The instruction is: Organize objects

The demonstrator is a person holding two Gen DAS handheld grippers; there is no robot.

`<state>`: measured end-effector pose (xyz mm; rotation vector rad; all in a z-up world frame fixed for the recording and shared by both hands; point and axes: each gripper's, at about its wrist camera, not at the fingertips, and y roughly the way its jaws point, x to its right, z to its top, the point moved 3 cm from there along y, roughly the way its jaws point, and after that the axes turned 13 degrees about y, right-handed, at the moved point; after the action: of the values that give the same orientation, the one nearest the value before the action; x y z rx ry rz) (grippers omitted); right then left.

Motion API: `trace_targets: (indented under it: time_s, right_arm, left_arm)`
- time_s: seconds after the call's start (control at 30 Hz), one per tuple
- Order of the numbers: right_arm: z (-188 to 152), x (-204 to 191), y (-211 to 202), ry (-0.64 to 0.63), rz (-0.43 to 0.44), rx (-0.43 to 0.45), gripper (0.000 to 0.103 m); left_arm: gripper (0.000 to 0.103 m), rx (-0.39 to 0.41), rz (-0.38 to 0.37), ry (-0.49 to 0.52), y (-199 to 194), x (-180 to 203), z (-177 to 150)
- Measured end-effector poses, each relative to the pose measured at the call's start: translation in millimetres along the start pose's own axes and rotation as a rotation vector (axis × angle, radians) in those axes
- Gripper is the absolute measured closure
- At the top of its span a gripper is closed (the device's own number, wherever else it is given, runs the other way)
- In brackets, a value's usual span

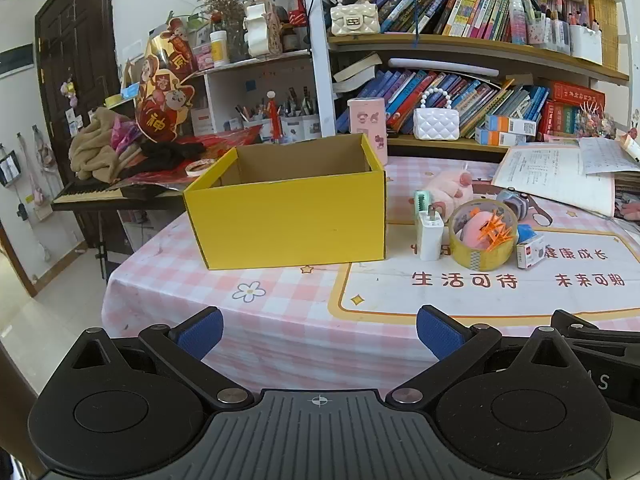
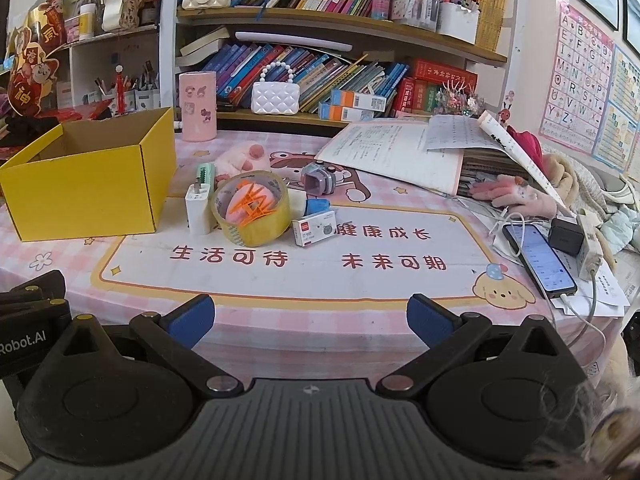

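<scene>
Both tools, the left tool and the right tool, hang with jaws wide apart and empty, short of the cluster ahead. The open yellow cardboard box stands ahead of the left tool. The glossy tape roll could roll or slip from smooth pads, spilling the orange clips inside. The slick white charger stands upright just beside it; a nudge might topple it.
</scene>
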<state>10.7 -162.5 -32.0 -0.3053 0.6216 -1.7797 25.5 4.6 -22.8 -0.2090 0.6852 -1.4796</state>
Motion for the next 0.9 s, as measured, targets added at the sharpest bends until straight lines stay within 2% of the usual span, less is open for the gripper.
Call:
trace_targets:
  time_s: [0.6,0.9]
  right_arm:
    - [2,-4,9,0.014,0.012,-0.031,0.000]
    - [4,-10,15,-0.023,0.000,-0.020,0.000]
  left_arm:
    - [0.000,0.002,-0.018,0.016,6,-3,2]
    - [0.000,-0.027,-0.057,-0.027,16,-7,1]
